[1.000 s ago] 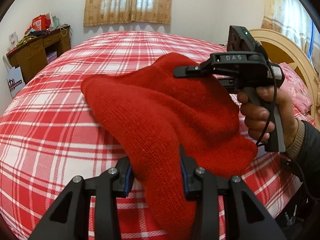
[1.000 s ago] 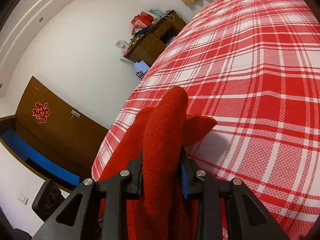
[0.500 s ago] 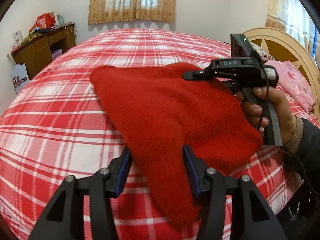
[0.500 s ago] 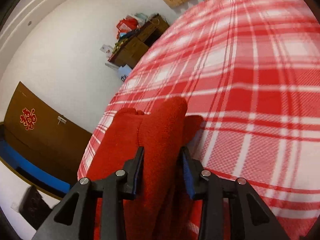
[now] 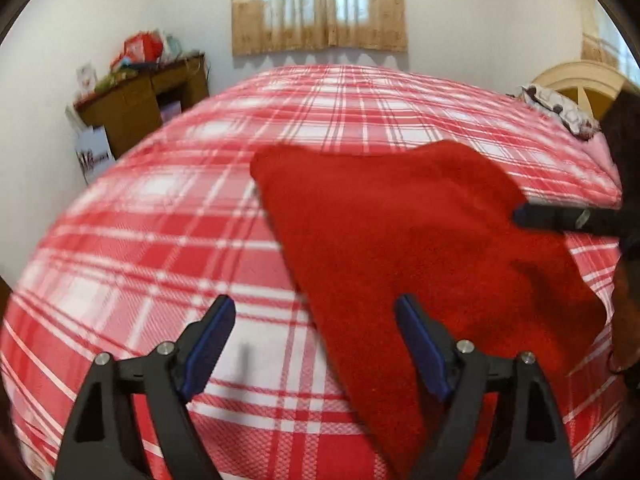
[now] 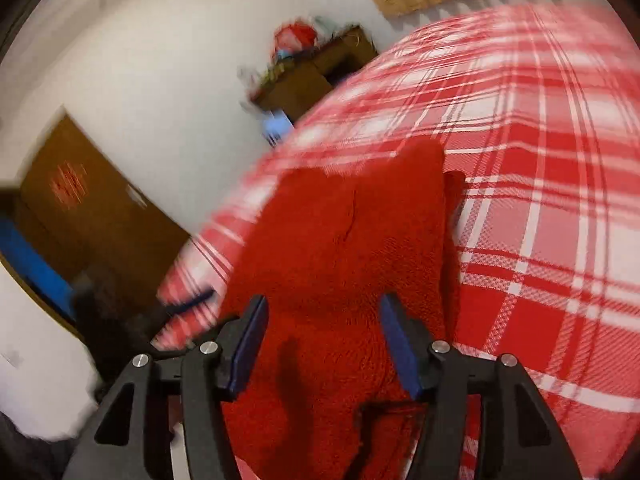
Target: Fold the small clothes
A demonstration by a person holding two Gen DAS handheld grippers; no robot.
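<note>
Red knit garment (image 5: 400, 232) on plaid bed (image 5: 168, 240); left tool (image 5: 316, 340), right tool (image 6: 320, 332) both spread, empty

Silver screws are glinting on the matte-black, triangular-framed left gripper (image 5: 315, 342), blue pads (image 5: 210, 346) lining its fingers; the right gripper (image 6: 320, 340) is looking identical.

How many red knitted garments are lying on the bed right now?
1. A single red knitted garment lies spread on the checked bedspread, toward its near right side, in front of both open tools. More clothes could lie outside the pictures.
</note>
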